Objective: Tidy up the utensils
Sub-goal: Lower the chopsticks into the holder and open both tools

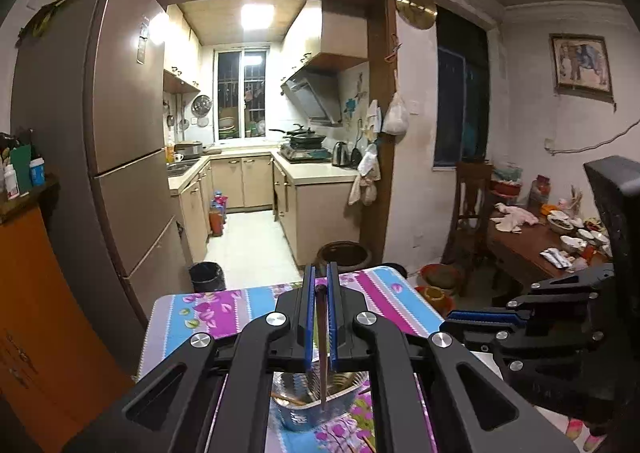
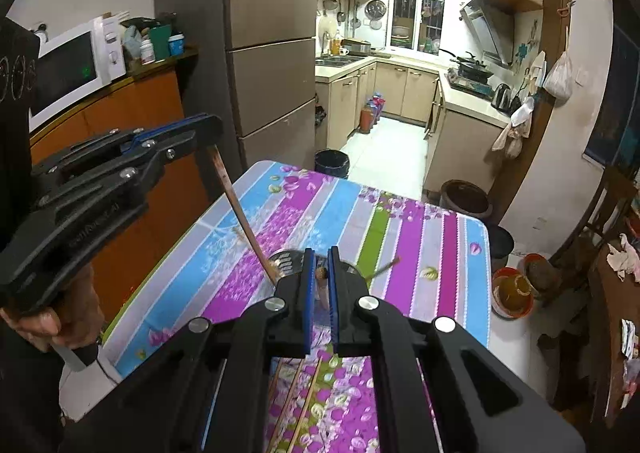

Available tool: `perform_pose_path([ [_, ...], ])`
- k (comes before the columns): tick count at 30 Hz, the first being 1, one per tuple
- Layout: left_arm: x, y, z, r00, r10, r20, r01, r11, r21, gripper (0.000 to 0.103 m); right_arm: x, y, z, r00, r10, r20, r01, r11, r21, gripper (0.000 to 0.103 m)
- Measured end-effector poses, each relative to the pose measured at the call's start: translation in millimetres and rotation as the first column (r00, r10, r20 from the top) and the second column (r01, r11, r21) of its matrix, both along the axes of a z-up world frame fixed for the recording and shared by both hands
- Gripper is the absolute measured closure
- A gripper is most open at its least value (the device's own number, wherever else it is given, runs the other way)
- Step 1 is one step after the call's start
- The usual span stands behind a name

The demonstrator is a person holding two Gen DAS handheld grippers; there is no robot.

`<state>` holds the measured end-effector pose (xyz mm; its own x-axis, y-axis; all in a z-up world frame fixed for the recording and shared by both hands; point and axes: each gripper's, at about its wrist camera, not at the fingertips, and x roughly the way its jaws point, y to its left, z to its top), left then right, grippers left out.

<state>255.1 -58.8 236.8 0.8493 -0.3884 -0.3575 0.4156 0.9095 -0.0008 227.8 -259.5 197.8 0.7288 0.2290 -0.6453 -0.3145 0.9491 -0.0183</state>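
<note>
My left gripper (image 1: 320,285) is shut on a brown chopstick (image 1: 322,349) that hangs down into a metal utensil holder (image 1: 316,401) on the flowered tablecloth. The same left gripper (image 2: 200,125) shows in the right wrist view with its chopstick (image 2: 244,213) slanting down toward the holder (image 2: 286,259). My right gripper (image 2: 320,269) is shut on another brown chopstick (image 2: 321,281) just above the holder. The right gripper (image 1: 472,319) appears at the right of the left wrist view. Several loose chopsticks (image 2: 300,397) lie on the cloth below it.
The small table (image 2: 400,221) has a striped flowered cloth; one loose stick (image 2: 384,267) lies past the holder. A black bin (image 2: 331,163), a brown jar (image 2: 466,197) and an orange tub (image 2: 512,293) stand on the floor. A fridge (image 2: 272,53) and orange cabinet (image 2: 132,121) stand left.
</note>
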Motion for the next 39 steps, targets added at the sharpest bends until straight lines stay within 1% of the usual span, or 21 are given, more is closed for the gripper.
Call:
perform_pose_path([
  [5, 35, -9, 0, 0.999, 0.024, -0.032, -0.023, 0.999, 0.025, 0.096, 29, 2, 3, 1.0, -0.011, -0.001, 0.011, 1.0, 0.005, 0.098],
  [9, 55, -13, -8, 0.998, 0.043, -0.05, -0.042, 0.998, 0.037, 0.096, 42, 1, 3, 1.0, -0.02, -0.004, 0.02, 1.0, 0.014, 0.098],
  [12, 65, -14, -15, 0.997, 0.054, -0.06, -0.051, 0.998, 0.046, 0.096, 43, -5, 13, 1.0, -0.012, 0.006, 0.012, 0.999, 0.043, 0.098],
  [15, 72, -11, -20, 0.996, 0.053, -0.071, -0.049, 0.998, 0.046, 0.096, 42, -11, 29, 0.999, -0.015, 0.032, 0.013, 0.998, 0.066, 0.098],
  [19, 79, -11, -25, 0.995, 0.054, -0.085, -0.05, 0.998, 0.049, 0.096, 46, -13, 38, 0.999, -0.014, 0.043, 0.01, 0.996, 0.093, 0.098],
  [22, 83, -14, -28, 0.994, 0.048, -0.099, -0.043, 0.998, 0.05, 0.096, 56, -11, 28, 1.0, -0.014, 0.024, 0.011, 0.995, 0.097, 0.098],
  [25, 85, -13, -34, 0.992, 0.045, -0.114, -0.039, 0.997, 0.061, 0.096, 69, -7, 9, 1.0, -0.015, -0.003, 0.015, 0.996, 0.09, 0.098],
  [31, 96, -18, -49, 0.984, 0.031, -0.176, -0.018, 0.997, 0.071, 0.096, 93, -7, -24, 0.996, -0.027, -0.088, 0.037, 0.993, 0.111, 0.098],
  [35, 110, -18, -62, 0.97, 0.02, -0.244, -0.003, 0.997, 0.072, 0.096, 106, -4, -43, 0.99, -0.027, -0.142, 0.042, 0.994, 0.106, 0.098],
  [39, 126, -17, -83, 0.952, 0.026, -0.306, -0.002, 0.997, 0.078, 0.096, 122, -2, -66, 0.977, -0.018, -0.21, 0.047, 0.99, 0.131, 0.098],
])
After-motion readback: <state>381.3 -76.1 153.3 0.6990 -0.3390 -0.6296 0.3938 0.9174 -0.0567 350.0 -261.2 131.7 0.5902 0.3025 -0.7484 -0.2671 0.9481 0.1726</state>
